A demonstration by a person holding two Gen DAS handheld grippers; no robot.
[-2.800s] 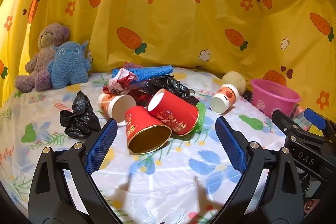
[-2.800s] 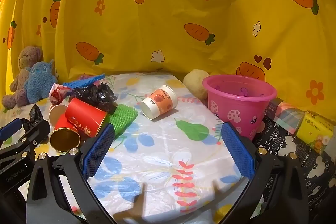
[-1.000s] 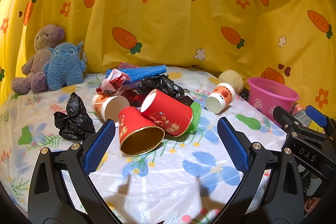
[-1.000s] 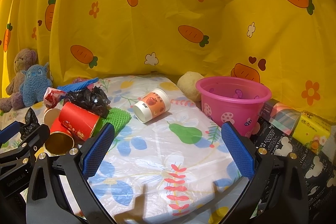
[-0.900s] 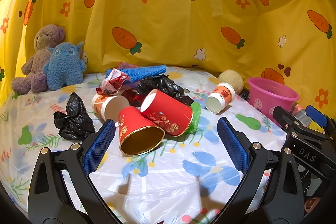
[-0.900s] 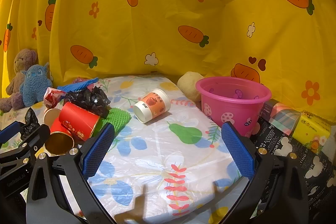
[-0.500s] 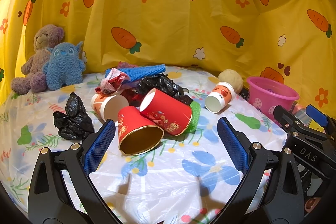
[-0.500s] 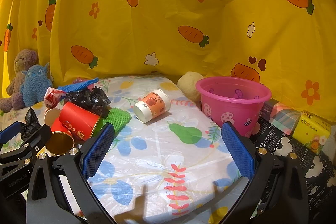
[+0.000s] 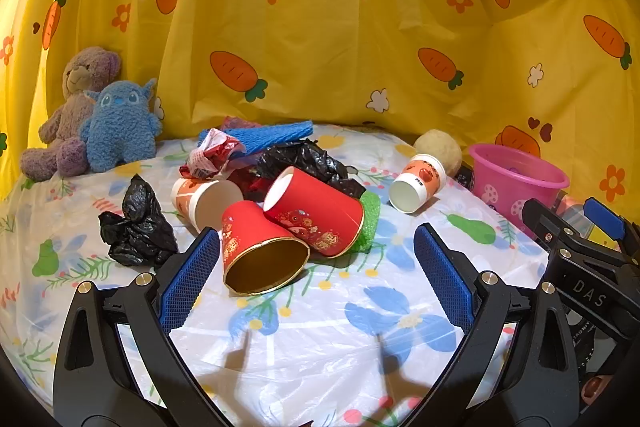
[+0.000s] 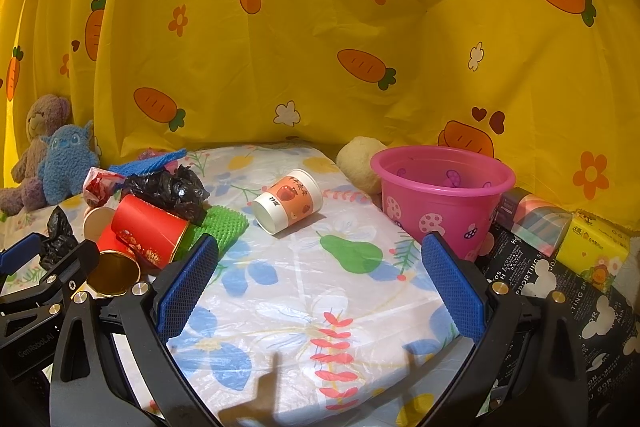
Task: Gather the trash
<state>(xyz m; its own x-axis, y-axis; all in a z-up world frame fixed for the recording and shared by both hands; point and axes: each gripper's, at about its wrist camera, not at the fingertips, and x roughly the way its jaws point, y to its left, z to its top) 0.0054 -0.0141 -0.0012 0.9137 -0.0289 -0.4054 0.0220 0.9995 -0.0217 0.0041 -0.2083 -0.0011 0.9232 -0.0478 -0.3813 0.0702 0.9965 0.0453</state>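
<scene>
A trash pile lies on the flowered table cover: two red paper cups [image 9: 276,247] on their sides, a white-orange cup [image 9: 204,199], black plastic bags [image 9: 308,159], a crumpled wrapper [image 9: 212,157], blue mesh [image 9: 276,135] and green mesh [image 9: 368,223]. A loose black bag [image 9: 136,227] lies left of it. Another orange cup [image 10: 288,205] lies alone, left of the pink bucket [image 10: 440,199]. My left gripper [image 9: 316,279] is open and empty, just short of the near red cup. My right gripper [image 10: 316,287] is open and empty, above the cover in front of the bucket.
Two plush toys [image 9: 92,123] sit at the back left against the yellow carrot curtain [image 9: 320,27]. A beige ball [image 10: 358,163] rests behind the bucket. Small boxes [image 10: 592,247] lie on a black printed sheet [image 10: 540,275] at the right.
Over the earlier frames both grippers shifted slightly; the pile sits a little lower-left in the left wrist view. Both grippers stay open. No object has moved.
</scene>
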